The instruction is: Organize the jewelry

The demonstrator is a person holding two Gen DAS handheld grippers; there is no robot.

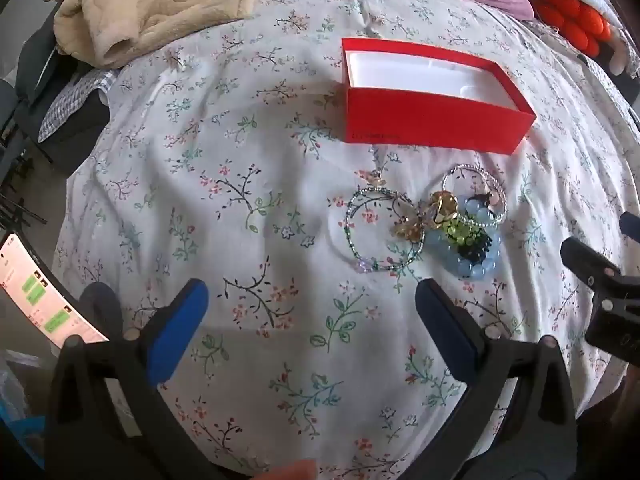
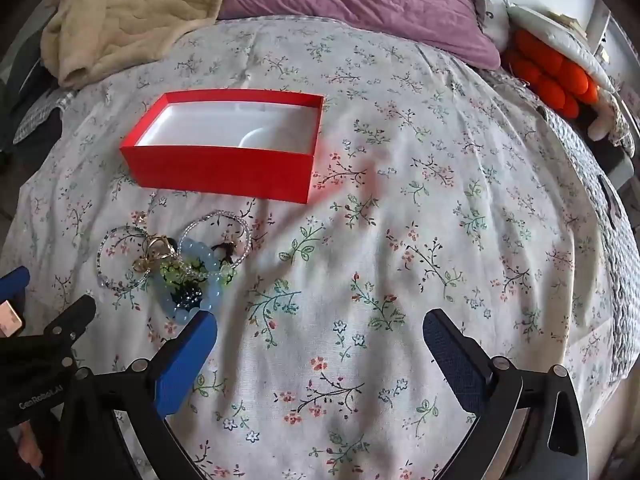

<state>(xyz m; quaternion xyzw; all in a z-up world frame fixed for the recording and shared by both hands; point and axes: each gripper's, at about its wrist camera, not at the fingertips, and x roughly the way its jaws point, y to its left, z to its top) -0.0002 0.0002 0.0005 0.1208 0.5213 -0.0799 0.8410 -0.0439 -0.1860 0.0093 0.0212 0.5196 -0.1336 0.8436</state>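
Note:
An open red box [image 1: 432, 120] with a white inside stands on the flowered bedsheet; its inside looks bare. In front of it lies a small heap of jewelry: a green-and-clear beaded bracelet [image 1: 380, 232], a silver beaded bracelet [image 1: 474, 192], a pale blue bead bracelet [image 1: 476, 258] and a gold piece [image 1: 440, 206]. My left gripper [image 1: 312, 320] hovers open, near and left of the heap. My right gripper [image 2: 320, 352] is open too, to the right of the heap [image 2: 176, 268], with the box [image 2: 216, 176] beyond it. Neither holds anything.
A beige blanket [image 2: 120, 12] and a purple pillow [image 2: 360, 4] lie at the far end of the bed. An orange plush thing [image 2: 552, 76] sits at the far right. A lit phone screen [image 1: 40, 296] shows at the left, off the bed's edge.

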